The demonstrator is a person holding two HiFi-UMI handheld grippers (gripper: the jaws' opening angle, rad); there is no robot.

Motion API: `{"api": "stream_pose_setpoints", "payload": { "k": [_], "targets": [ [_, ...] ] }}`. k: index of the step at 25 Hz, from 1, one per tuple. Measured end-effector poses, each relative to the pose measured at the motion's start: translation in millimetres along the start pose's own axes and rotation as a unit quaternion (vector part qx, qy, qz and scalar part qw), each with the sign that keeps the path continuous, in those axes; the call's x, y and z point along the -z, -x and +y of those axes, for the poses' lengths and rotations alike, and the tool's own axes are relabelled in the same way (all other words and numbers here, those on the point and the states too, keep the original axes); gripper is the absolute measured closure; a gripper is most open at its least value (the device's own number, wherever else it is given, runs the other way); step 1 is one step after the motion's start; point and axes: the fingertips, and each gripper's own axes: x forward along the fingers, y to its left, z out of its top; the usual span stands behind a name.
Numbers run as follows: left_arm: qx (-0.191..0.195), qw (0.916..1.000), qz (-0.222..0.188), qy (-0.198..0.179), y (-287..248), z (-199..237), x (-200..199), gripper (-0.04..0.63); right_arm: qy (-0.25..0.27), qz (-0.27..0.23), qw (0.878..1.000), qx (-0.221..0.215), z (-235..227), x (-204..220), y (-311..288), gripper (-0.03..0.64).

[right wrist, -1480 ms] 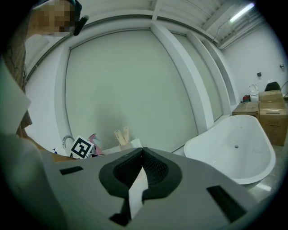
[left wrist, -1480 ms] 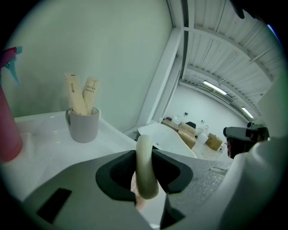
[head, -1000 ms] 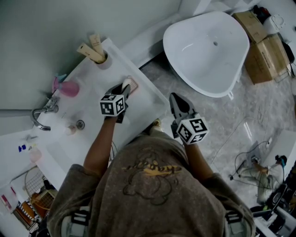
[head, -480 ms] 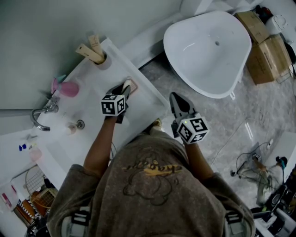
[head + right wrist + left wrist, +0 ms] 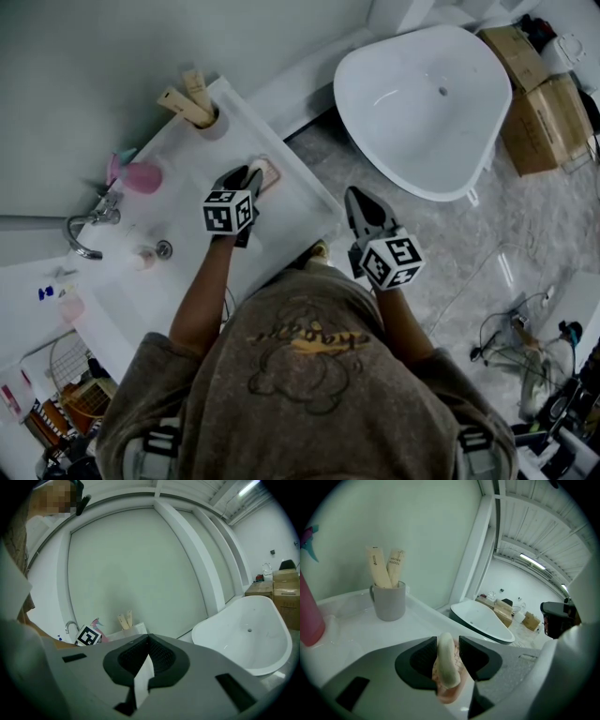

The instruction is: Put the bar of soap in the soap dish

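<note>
While the left gripper (image 5: 447,641) is spreading its jaws, the bar of soap (image 5: 445,663) is standing on its narrow edge between the pads, its lower end sitting in the pink soap dish (image 5: 451,694) on the white counter (image 5: 356,625). One pad is lying close against the bar, and a slim gap is showing on the other side, so the pinch looks to be letting go.

Standing on edge like that, the bar is likely to tip as its support goes. If it is leaning outward, it may be rolling over the dish rim onto the counter. A damp bar may also be clinging to the nearer pad and getting dragged out when the gripper backs away.

The left gripper view is showing the upright bar and the gap. The head view is hiding both behind the left gripper (image 5: 246,175) and its marker cube, giving only a sliver of the soap (image 5: 255,169). The head view alone is showing the dish (image 5: 270,174) sitting near the counter's front edge, and the right gripper (image 5: 361,202) hanging off the counter above the floor. The right gripper view is showing that gripper's (image 5: 149,637) jaws meeting at the tips, holding nothing.
</note>
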Motion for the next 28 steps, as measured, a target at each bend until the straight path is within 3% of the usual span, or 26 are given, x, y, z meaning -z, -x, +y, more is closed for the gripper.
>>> {"api": "stream_pose_setpoints", "payload": {
  "k": [6,13,20,28],
  "targets": [
    [-0.003,0.9995,-0.027,-0.014,18.0,-2.7,-20.4,0.453,0.007,0.001,1.000,-0.014,7.7,-2.2,-4.2,0.618],
    [0.008,0.9961,-0.086,-0.015,58.3,-19.6,-56.0,0.451,0.015,0.000,0.999,-0.035,19.6,-5.3,-11.4,0.618],
    [0.013,0.9880,-0.152,-0.026,111.3,-41.6,-85.6,0.451,0.035,0.000,0.998,-0.061,35.4,-16.3,-18.1,0.618],
    [-0.010,0.9757,-0.213,-0.050,162.4,-57.6,-92.4,0.451,0.068,0.003,0.994,-0.091,55.2,-25.0,-20.9,0.618]
  ]
}}
